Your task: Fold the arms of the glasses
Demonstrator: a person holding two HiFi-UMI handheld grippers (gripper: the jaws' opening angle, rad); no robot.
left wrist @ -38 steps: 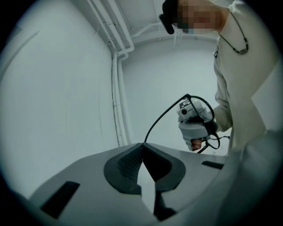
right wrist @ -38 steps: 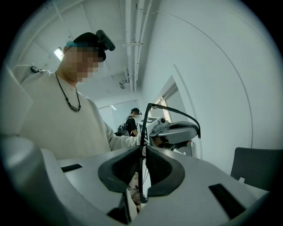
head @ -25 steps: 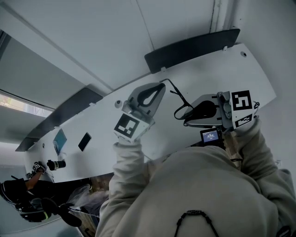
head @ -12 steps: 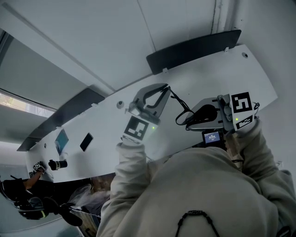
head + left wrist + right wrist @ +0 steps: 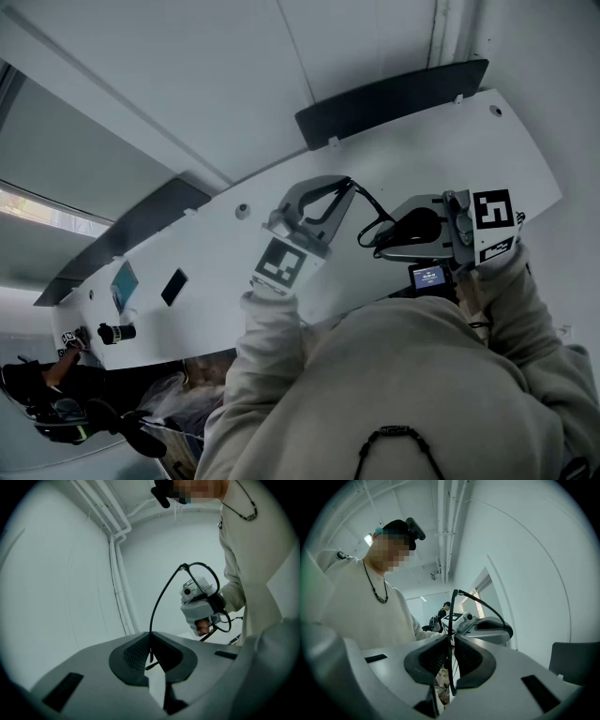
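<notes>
Over a white table (image 5: 422, 155), a person in a pale sweatshirt (image 5: 412, 375) holds one pair of thin black glasses (image 5: 183, 566) between two grippers. The sweatshirt's chest and sleeves fill the head view's foreground and cover the near table edge. Two dark chair backs (image 5: 394, 94) stand beyond the fingertips, one black phone (image 5: 172, 286) lies well off to the left gripper's outer side, and a second person (image 5: 47, 375) sits farther that way. The left gripper (image 5: 345, 184) has its jaws almost together, pinching the tip of one glasses arm, and they have just been closing on it. The arm curves up from the pads to the lens rim. The right gripper (image 5: 378, 247), just beside, stands narrow and clamps the front frame, which runs upright between its pads.
</notes>
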